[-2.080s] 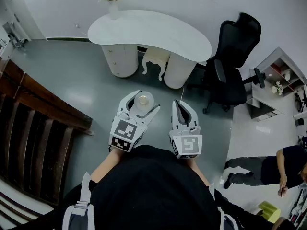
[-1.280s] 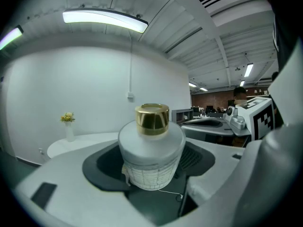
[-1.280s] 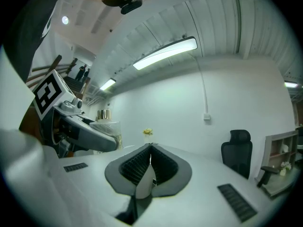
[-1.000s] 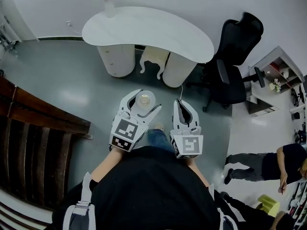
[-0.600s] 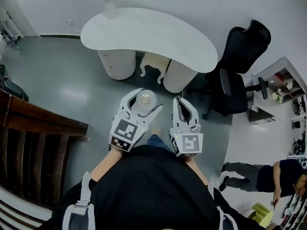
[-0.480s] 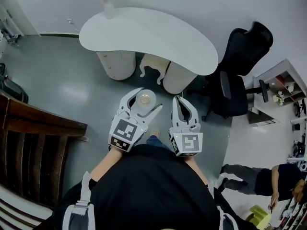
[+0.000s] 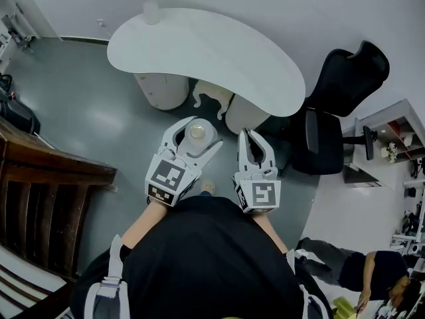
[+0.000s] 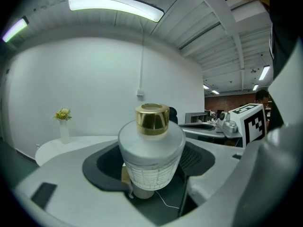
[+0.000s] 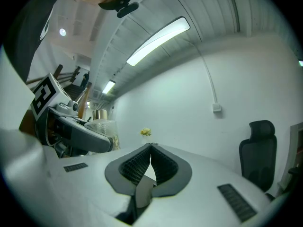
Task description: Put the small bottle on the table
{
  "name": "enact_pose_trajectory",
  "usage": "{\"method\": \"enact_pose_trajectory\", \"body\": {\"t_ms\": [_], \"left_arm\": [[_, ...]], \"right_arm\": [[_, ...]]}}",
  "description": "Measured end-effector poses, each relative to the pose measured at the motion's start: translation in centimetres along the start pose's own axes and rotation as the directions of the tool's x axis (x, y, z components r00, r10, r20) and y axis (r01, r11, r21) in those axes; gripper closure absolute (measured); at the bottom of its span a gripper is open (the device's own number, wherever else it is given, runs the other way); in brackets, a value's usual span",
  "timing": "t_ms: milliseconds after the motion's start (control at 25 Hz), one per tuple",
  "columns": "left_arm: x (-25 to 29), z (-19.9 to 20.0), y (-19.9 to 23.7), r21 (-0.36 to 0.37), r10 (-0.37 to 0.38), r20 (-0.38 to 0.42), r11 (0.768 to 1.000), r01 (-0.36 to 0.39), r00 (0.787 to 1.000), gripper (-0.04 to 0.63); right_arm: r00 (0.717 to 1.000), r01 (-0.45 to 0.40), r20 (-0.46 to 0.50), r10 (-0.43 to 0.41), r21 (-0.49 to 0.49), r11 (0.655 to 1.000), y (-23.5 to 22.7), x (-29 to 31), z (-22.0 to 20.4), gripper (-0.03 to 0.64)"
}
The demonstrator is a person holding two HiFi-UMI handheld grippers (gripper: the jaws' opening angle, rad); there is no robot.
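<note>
Close in front of the person's body, the right gripper (image 7: pixel 255 141) has its jaws pressed together on nothing, while the left gripper (image 7: pixel 194 135) beside it pinches the small bottle (image 8: pixel 150 160) upright between its dark pads, carried above the floor and not yet over the table (image 7: pixel 219 52). The hold sits low on the body, under the broad shoulder and well below the gold cap (image 8: pixel 152 119). The frosted body looks like glass, though the wide-angle view leaves that unsure; if so it is stiff, smooth, breakable and probably light. Its downward taper could let it slip, so a firm grip on the body, never the cap, seems wise, with a gentle set-down. Farther off, the white curved tabletop is bare except for a vase of yellow flowers (image 7: pixel 150 2) at its far end.
</note>
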State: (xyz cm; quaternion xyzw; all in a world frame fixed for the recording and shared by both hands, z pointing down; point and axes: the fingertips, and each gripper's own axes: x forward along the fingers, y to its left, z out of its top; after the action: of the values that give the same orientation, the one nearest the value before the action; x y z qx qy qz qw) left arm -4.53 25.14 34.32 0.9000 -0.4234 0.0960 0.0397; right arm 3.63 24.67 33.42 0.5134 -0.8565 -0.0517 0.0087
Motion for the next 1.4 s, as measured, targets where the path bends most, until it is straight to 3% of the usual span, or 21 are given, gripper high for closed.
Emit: {"method": "enact_pose_trajectory", "body": {"t_ms": [400, 920, 1400], "left_arm": [[4.8, 0.1, 1.4, -0.017, 0.055, -0.014, 0.998, -0.055, 0.998, 0.262], [6.9, 0.3, 2.9, -0.025, 0.073, -0.04, 0.997, -0.074, 0.997, 0.262], [12.7, 0.2, 8.6, -0.016, 0.028, -0.043, 0.999, -0.029, 0.999, 0.262]], "right_arm": [[0.999, -0.047, -0.005, 0.047, 0.014, 0.999, -4.3, 3.4, -1.7, 0.594], [0.998, -0.058, -0.018, 0.059, 0.038, 0.998, -6.1, 5.4, -2.7, 0.594], [0.999, -0.024, -0.028, 0.025, 0.033, 0.999, -8.8, 12.4, -3.8, 0.594]]}}
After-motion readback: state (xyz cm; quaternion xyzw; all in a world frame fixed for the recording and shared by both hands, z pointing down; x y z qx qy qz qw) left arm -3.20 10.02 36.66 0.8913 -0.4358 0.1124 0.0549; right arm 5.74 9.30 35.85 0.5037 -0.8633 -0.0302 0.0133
